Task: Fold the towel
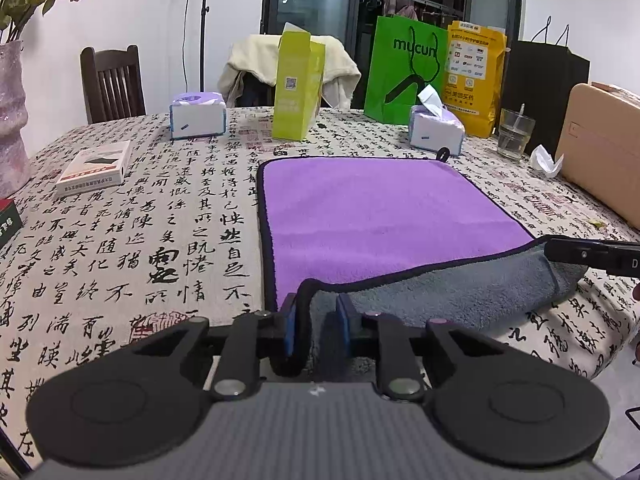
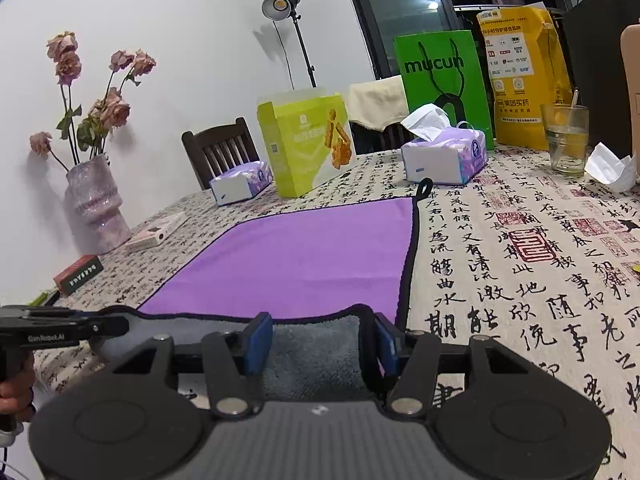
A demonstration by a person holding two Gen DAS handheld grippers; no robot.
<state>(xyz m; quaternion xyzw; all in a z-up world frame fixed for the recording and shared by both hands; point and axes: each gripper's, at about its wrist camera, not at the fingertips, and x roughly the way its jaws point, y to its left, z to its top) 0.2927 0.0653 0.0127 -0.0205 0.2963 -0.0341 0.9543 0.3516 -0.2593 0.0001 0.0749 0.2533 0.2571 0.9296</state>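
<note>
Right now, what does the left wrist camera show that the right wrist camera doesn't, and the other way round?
Only the left wrist view shows the brown case at the table's right edge in full, and the black bag behind the glass.

Only the right wrist view shows the studio lamp, and the whole vase with its roses.

Both show the towel with its near edge lifted, gray side up, the green bag, and each gripper: left gripper and right gripper at that edge.

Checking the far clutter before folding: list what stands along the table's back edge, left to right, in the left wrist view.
Vase → left tissue pack → lime box → green bag → yellow bag → glass → tan case.
</note>
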